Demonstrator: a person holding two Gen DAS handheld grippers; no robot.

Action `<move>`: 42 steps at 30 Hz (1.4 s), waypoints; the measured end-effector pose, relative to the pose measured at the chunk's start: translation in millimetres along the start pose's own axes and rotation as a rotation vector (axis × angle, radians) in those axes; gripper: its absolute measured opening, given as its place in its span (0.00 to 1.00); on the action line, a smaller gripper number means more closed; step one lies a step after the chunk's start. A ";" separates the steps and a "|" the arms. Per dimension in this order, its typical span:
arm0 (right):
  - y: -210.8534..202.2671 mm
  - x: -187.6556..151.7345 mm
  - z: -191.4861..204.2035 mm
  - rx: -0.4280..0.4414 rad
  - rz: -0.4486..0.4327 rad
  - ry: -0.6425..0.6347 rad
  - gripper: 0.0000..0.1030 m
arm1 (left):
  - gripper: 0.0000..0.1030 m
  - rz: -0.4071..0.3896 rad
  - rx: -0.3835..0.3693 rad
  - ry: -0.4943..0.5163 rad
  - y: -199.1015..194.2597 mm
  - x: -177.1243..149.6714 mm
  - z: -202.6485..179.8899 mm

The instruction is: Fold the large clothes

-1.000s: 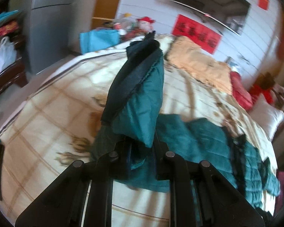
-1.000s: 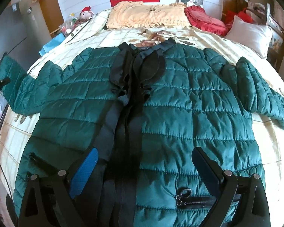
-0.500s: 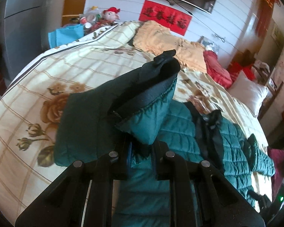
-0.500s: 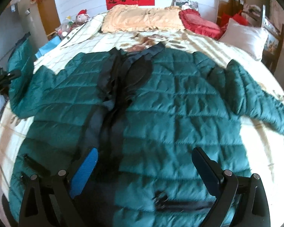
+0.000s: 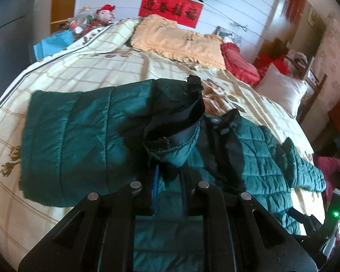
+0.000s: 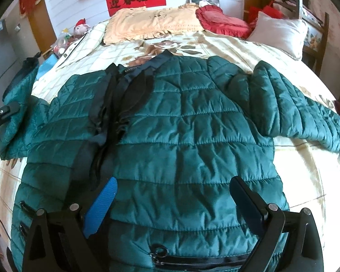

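left tongs (image 5: 167, 179) pinch the puffy quilted jacket's (image 6: 188, 136) cuff (image 5: 174, 140), seemingly elasticated; right tongs (image 6: 172, 201) gape wide.

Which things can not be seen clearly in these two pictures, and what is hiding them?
- Left wrist view: the fingertips of the left gripper are buried in the sleeve cuff, so the contact itself is hidden.
- Right wrist view: the hem of the jacket is cut by the bottom edge and covered by the right gripper.
- Right wrist view: the collar label is too small to read.
- Left wrist view: the green-lit device is cut by the frame edge.
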State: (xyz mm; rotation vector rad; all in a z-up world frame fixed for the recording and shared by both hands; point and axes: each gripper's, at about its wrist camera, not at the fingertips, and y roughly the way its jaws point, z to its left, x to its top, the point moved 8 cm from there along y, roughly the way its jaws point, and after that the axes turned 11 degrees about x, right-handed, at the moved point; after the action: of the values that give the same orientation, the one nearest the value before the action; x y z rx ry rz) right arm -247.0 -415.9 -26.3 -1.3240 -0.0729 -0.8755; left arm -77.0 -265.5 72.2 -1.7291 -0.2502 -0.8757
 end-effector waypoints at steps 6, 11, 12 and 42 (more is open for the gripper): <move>-6.4 -4.3 -11.3 0.001 -0.004 0.008 0.96 | 0.13 0.044 -0.046 0.033 8.4 -11.9 -37.0; -6.4 -3.1 -23.8 -0.014 -0.008 0.021 0.96 | 0.13 0.061 -0.087 0.084 6.8 -22.4 -73.1; -6.8 -1.1 -27.7 -0.023 -0.013 0.024 0.96 | 0.13 0.066 -0.094 0.092 6.7 -25.0 -80.4; -20.7 15.3 -80.5 0.045 -0.057 0.252 0.96 | 0.62 0.153 -0.440 0.036 -17.9 -56.3 -143.6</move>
State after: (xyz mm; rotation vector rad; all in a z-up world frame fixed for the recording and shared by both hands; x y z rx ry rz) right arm -282.6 -492.6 -25.1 -1.1654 0.0660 -1.0765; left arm -188.0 -373.8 62.3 -2.1028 0.1092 -0.8920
